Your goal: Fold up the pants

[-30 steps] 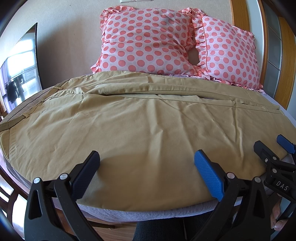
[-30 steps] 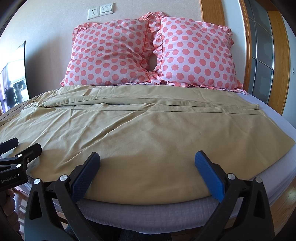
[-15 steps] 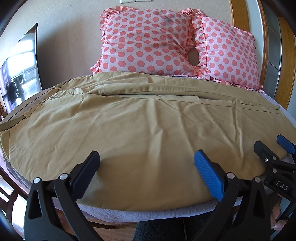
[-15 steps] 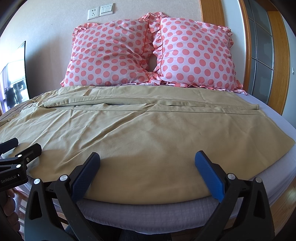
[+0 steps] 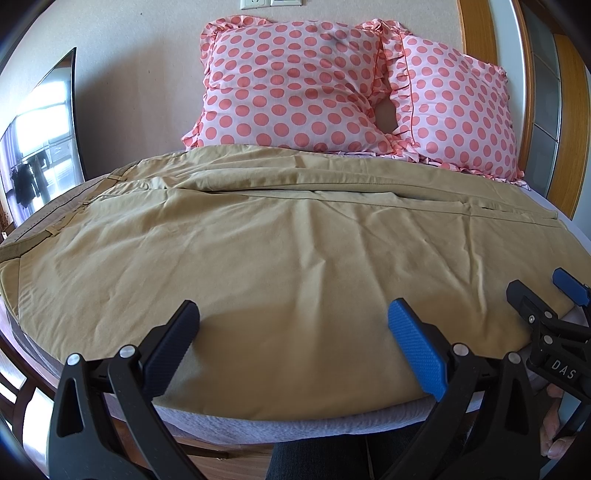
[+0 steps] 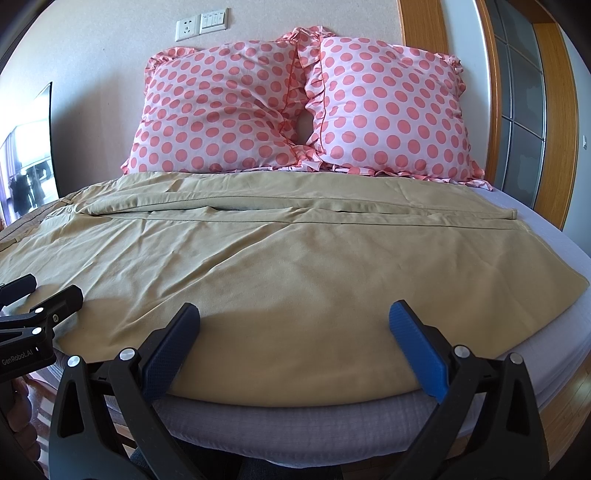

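Nothing moved | both hand-held grippers spread above tan pants

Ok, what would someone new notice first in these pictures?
Tan pants spread flat across most of the bed. Behind them, two pink polka-dot pillows lean against the wall. Both the left gripper and the right gripper are open at the near edge.

a home bedroom: a bed with 2 pink dotted pillows against the wall, a wall socket, light switch and wooden door frame.
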Tool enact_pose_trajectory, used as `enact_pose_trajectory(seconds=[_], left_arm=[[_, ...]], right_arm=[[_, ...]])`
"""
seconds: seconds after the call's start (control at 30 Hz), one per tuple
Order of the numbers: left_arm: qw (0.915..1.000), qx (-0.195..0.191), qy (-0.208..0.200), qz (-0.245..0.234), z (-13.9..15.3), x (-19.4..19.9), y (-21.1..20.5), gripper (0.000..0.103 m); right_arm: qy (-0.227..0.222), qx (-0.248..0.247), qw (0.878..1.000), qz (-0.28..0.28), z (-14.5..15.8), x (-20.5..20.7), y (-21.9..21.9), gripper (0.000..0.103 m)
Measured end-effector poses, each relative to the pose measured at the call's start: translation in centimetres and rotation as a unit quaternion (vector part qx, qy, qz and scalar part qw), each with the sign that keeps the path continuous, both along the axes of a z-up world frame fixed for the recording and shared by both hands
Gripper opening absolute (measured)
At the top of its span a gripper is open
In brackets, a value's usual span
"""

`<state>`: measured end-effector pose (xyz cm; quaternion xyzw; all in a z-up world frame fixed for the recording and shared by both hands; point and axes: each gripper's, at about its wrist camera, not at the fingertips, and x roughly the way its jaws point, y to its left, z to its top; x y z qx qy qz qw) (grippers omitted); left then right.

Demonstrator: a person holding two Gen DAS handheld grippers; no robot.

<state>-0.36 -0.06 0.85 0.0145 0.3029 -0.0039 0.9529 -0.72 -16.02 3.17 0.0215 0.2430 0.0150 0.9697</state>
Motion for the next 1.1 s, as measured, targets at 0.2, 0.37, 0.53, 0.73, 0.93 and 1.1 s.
enact_pose_trajectory(seconds=[0.2, 0.37, 0.53, 0.73, 0.93, 1.1], left_arm=[[0.9995, -0.008, 0.021, -0.021, 0.8, 0.7, 0.6, 0.101], [0.9996, -0.019, -0.013, -0.013, 3.1, 1.2, 2.6, 0.101], [0.9976, -0.064, -0.021, -0.012, 5.2, 3.1, 4.4, 0.101], [0.9964, -0.074, -0.036, -0.018, 6.1, 4.5, 5.5, 0.101], [0.9956, -0.091, -0.019, -0.011, 5.8, 6.6, 6.5, 0.101], [0.9952, -0.096, -0.012, -0.014, 4.9, 7.7, 6.6, 0.101]], right_arm=[[0.036, 0.004, 0.999, 0.002, 3.7, 2.5, -4.0, 0.102], [0.047, 0.028, 0.995, -0.088, 8.5, 10.2, -10.8, 0.102], [0.140, 0.061, 0.973, -0.174, 8.5, 21.6, -17.0, 0.087], [0.230, 0.155, 0.918, -0.283, 4.9, 32.2, -23.7, 0.070], [0.252, 0.121, 0.895, -0.348, 2.0, 38.4, -25.6, 0.071], [0.221, 0.079, 0.910, -0.341, 0.6, 38.3, -25.5, 0.059]])
